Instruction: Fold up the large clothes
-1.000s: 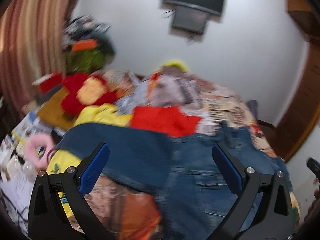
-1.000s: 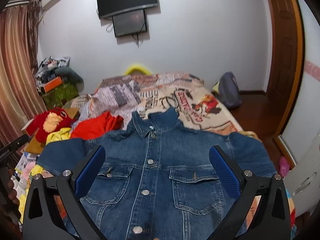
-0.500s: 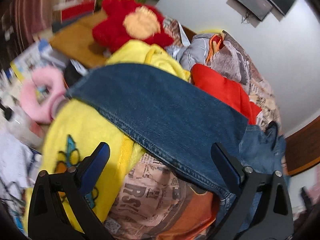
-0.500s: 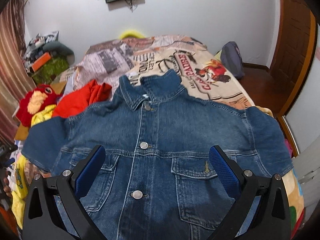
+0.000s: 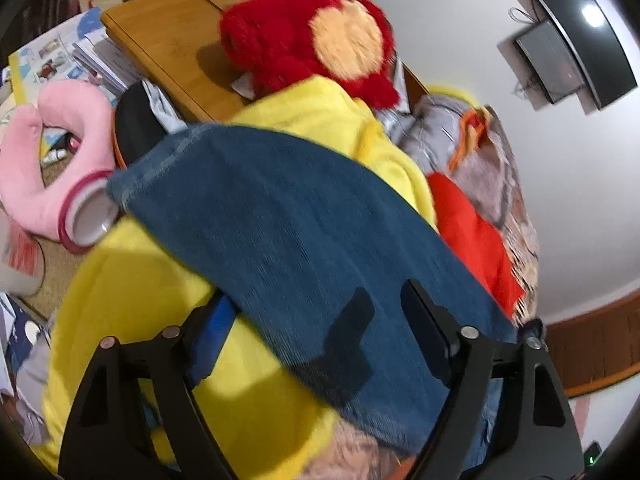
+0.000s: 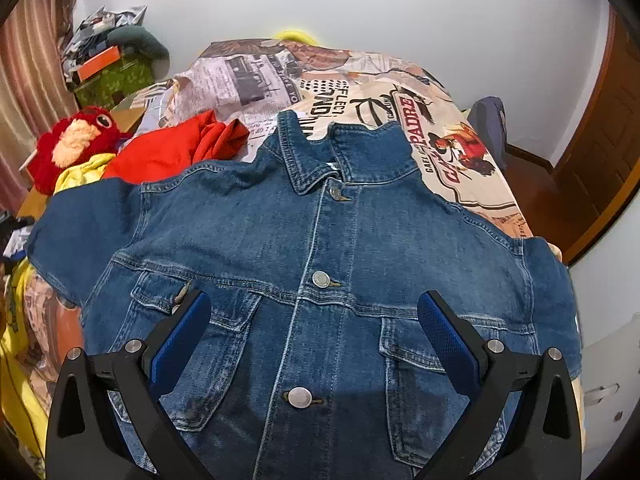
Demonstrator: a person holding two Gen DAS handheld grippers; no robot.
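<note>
Left wrist: denim sleeve (image 5: 304, 248) between left gripper (image 5: 316, 320) jaws, closing

Mid-blue denim jacket (image 6: 320, 248) with silver buttons. Bedspread (image 6: 360, 92): beige newspaper print. Red plush toy (image 5: 304, 36), yellow fleece garment (image 5: 256, 380), orange-red crumpled cloth (image 6: 176, 152), pink neck pillow (image 5: 60, 152).

Both wrist views look steeply down, sharing the denim jacket (image 6: 320, 240).

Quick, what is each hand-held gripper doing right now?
Left hand-held gripper: open but just been closing, one finger under the jacket sleeve, one above.
Right hand-held gripper: open, holding nothing.
</note>
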